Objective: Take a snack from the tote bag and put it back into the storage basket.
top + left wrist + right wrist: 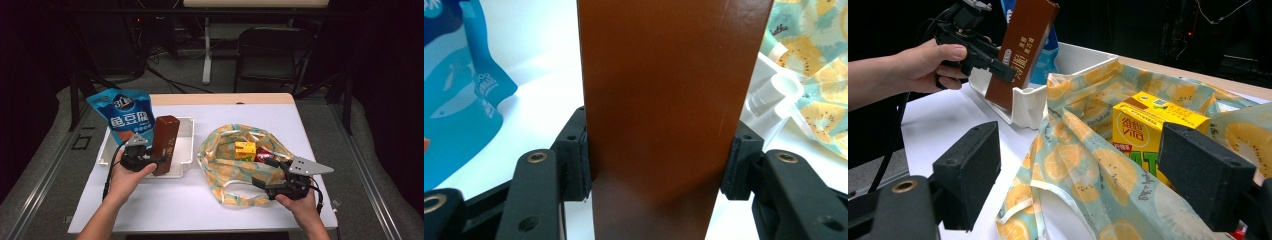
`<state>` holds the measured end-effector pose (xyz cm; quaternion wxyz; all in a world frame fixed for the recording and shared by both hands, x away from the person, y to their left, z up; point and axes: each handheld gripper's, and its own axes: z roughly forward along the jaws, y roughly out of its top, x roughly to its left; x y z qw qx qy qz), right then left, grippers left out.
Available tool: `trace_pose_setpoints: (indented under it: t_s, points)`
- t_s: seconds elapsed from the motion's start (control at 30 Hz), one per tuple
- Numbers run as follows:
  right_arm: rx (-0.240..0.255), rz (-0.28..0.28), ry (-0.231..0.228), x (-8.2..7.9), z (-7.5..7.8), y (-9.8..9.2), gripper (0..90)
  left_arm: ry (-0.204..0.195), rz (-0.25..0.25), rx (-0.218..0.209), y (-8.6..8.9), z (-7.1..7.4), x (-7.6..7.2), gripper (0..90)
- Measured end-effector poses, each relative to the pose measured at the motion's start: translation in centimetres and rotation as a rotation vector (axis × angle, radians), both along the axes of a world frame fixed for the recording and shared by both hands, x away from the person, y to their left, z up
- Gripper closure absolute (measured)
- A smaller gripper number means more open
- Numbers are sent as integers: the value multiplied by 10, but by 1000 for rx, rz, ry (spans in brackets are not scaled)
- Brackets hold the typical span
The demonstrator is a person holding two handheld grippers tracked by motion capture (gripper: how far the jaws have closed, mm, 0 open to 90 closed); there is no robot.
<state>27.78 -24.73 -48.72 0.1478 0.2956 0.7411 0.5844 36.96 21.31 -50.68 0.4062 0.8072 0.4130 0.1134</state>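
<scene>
on my blue pouch (124,115) i read "31" and large white chinese characters; other print's too small.

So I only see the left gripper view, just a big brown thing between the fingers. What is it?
Observer: A tall brown box, held by the left gripper, tilted over the white tray.
Operator: What's that blue stuff on the side?
Observer: A blue snack pouch, standing up at the tray's far left end.
Operator: And where's the other hand?
Observer: The right gripper is at the edge of a fruit-print bag, its fingers apart with the cloth between them. A yellow carton sits inside.
</scene>
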Motion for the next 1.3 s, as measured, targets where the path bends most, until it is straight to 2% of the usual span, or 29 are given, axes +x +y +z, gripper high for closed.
trace_pose_setpoints:
  t_s: [0.27,0.37,0.47,0.57,0.8,0.83,0.97,1.13,1.3]
  points:
    - [4,2,6,1,0,1,174,20,13,14,-6,-3,4,440]
    - [7,0,8,1,-1,0,174,35,26,48,-6,0,5,441]
    - [6,-1,9,1,-1,-1,174,44,45,50,-4,1,6,441]
    - [8,-1,12,2,-1,-2,175,45,52,40,-1,2,7,441]
    - [6,-1,13,1,-2,1,175,29,55,72,-8,-1,9,439]
    - [3,2,13,2,-2,1,175,44,42,83,-8,1,10,439]
    - [15,-4,14,1,-1,2,176,65,57,115,-16,3,17,437]
    - [8,0,16,1,-2,2,176,60,60,177,-28,5,21,437]
    - [14,-5,17,2,-2,0,177,69,70,194,-34,5,26,436]
